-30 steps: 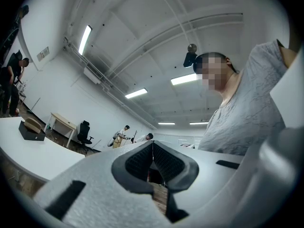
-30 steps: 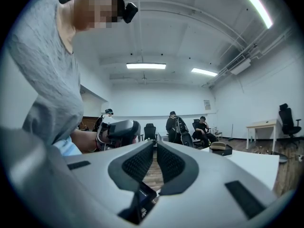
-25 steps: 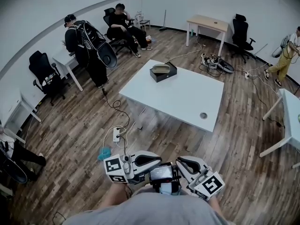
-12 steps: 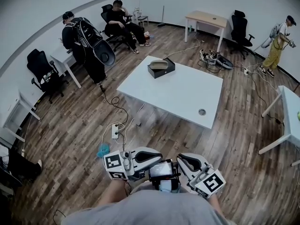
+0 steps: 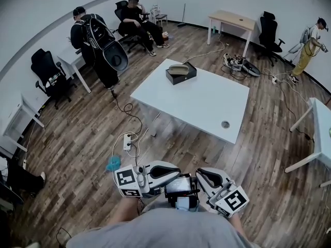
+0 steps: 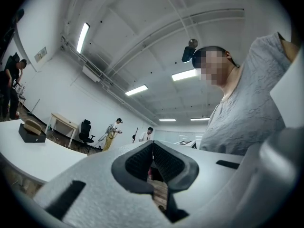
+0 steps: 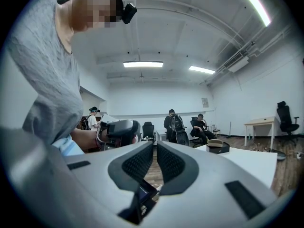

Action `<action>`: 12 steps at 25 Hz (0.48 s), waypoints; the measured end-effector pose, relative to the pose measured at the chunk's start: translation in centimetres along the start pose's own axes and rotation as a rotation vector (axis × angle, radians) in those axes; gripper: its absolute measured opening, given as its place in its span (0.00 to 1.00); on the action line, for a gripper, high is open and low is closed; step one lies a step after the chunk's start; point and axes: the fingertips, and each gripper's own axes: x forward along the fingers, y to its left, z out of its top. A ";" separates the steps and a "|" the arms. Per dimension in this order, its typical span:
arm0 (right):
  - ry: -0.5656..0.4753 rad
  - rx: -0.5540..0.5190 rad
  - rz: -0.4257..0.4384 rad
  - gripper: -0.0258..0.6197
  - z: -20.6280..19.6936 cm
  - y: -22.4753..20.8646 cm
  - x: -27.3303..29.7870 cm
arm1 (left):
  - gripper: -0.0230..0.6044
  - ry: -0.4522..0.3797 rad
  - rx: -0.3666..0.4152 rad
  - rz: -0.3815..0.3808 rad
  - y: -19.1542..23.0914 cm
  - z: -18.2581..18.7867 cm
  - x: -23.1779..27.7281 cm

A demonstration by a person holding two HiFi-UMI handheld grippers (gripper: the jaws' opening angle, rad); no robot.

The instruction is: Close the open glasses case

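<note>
On far table (image 5: 201, 105), open glasses case (image 5: 181, 72) well apart from hand-held grippers (image 5: 173, 170) (image 5: 202, 175).

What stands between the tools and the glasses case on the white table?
Nothing visible. Between the left tool, the right tool and the glasses case lie only wooden floor and the white table top.

The glasses case (image 5: 180, 72), at 12 o'clock on the white table (image 5: 207, 107), has a black base and a tan lid. The floor (image 5: 77, 138) is brown wood plank. The left gripper (image 6: 152, 148) and right gripper (image 7: 156, 152) are pale grey with black textured pads.
</note>
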 end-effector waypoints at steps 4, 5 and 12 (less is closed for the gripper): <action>0.020 0.002 -0.001 0.10 0.1 -1.2 1.6 | 0.07 0.006 0.005 0.008 2.0 0.4 -0.2; 0.024 0.001 0.001 0.10 0.1 -1.5 2.2 | 0.07 0.008 0.006 0.011 2.7 0.5 -0.3; 0.046 0.015 0.026 0.10 -0.1 -4.8 8.2 | 0.07 0.021 0.017 0.028 8.9 1.8 -1.6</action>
